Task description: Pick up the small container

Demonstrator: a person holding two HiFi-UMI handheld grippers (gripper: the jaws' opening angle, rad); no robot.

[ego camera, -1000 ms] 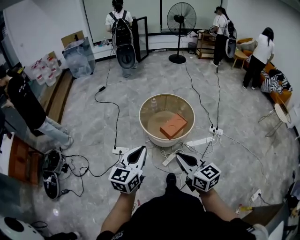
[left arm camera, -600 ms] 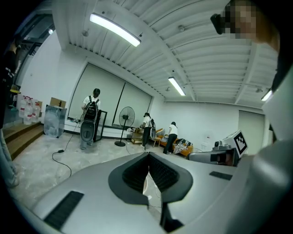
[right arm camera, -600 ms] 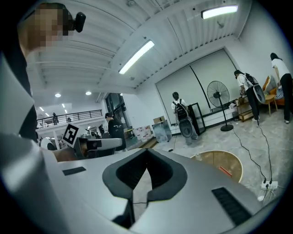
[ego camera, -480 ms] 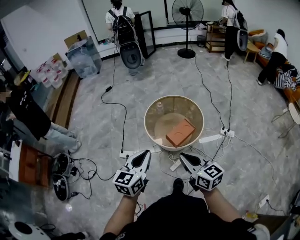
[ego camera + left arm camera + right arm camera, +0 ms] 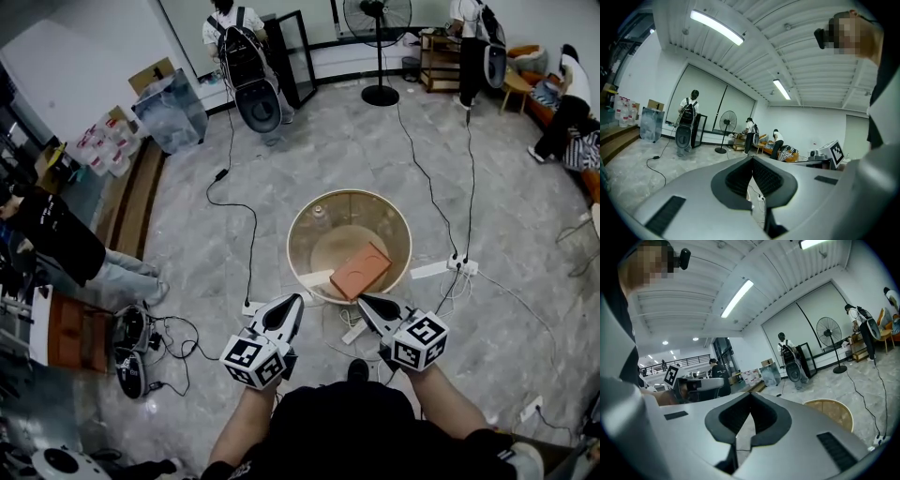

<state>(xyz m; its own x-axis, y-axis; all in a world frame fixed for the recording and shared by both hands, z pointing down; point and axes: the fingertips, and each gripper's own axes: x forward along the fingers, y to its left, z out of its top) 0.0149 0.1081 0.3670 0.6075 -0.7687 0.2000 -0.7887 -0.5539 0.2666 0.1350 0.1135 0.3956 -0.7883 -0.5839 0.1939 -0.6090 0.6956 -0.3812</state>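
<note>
A round beige tub [image 5: 302,246] stands on the floor ahead of me. Inside it lie an orange block [image 5: 361,272] and, at the back left, a small clear container [image 5: 320,217]. My left gripper [image 5: 292,302] is shut and empty, its tip just short of the tub's near left rim. My right gripper [image 5: 364,302] is also shut and empty, pointing at the near rim by the orange block. In the left gripper view the jaws [image 5: 751,171] meet with nothing between them. The right gripper view shows its closed jaws [image 5: 750,405] and the tub [image 5: 829,411] to the right.
Power strips [image 5: 429,270] and black cables [image 5: 239,225] lie on the floor around the tub. A standing fan [image 5: 379,19] and several people are at the back. A seated person [image 5: 56,239] and equipment [image 5: 131,342] are on the left.
The view has closed in on the tub over the last second. Both grippers, still shut, now reach its near rim.
</note>
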